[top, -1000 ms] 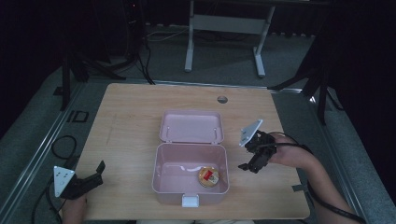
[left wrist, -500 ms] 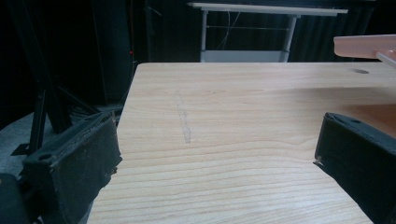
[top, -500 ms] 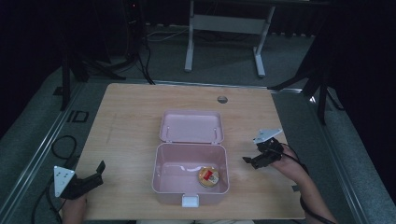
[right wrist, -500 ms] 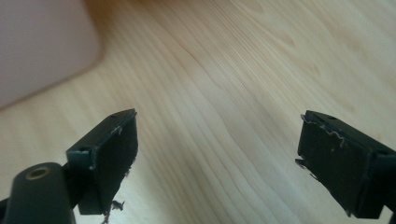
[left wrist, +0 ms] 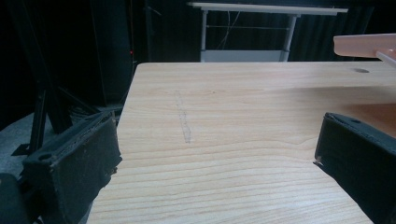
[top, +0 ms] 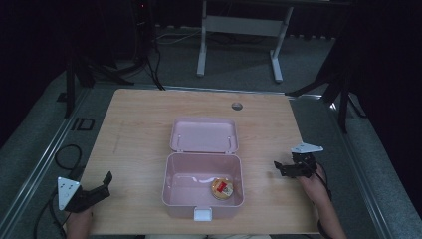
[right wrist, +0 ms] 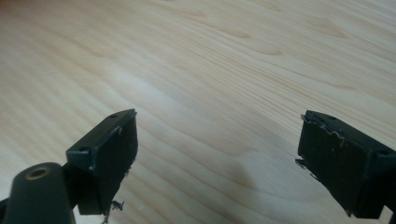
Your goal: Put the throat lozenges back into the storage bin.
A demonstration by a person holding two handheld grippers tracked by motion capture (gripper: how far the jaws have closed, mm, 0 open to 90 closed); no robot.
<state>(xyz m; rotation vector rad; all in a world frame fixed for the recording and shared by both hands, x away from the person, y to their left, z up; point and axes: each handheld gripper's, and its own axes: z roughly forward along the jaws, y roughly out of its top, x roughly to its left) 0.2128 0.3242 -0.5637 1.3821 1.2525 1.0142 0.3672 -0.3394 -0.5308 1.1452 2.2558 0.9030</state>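
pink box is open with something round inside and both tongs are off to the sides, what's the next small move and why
Probably bring the right tongs back toward the pink box and reach for its lid, to swing it shut. The lid lies flat open behind the box, a round snack already sits inside, and both the right and the left tongs are open and hold nothing, resting near the table's edges.

We can't really make out what the small round orange-and-red thing (top: 222, 188) in the pink box (top: 174, 186) is, it's too tiny from the high view. In the left gripper view, the box's lid (left wrist: 366, 45) is cut off at the right edge and pretty blurry.
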